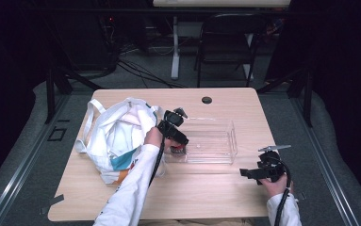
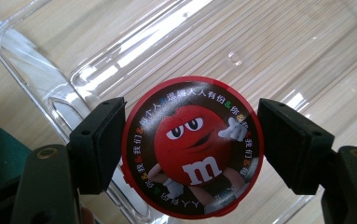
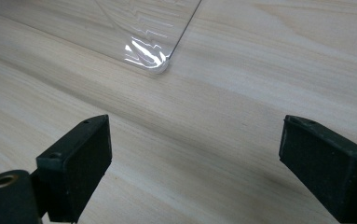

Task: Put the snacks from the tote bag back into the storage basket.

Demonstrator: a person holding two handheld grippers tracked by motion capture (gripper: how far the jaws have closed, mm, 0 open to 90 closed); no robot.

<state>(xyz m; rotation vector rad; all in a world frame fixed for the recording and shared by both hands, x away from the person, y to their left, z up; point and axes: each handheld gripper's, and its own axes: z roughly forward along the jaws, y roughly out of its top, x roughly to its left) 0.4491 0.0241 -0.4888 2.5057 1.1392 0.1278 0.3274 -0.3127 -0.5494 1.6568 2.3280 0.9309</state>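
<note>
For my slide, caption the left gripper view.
Left claw straddling a round red candy tin over the clear plastic tray on the wooden table.

Left hand-held gripper [image 1: 177, 147]: black body, a black cable trailing down along the forearm. In the left gripper view its two jaws are matte black rectangular blocks, each with a small screw hole, mounted on dark grey arms carrying brass-coloured rivets. Right hand-held gripper [image 1: 243, 173]: black, topped by a grey three-cornered plate, with a black cable looping back to the wrist. Both forearms wear white long sleeves [image 1: 130, 190].
</note>
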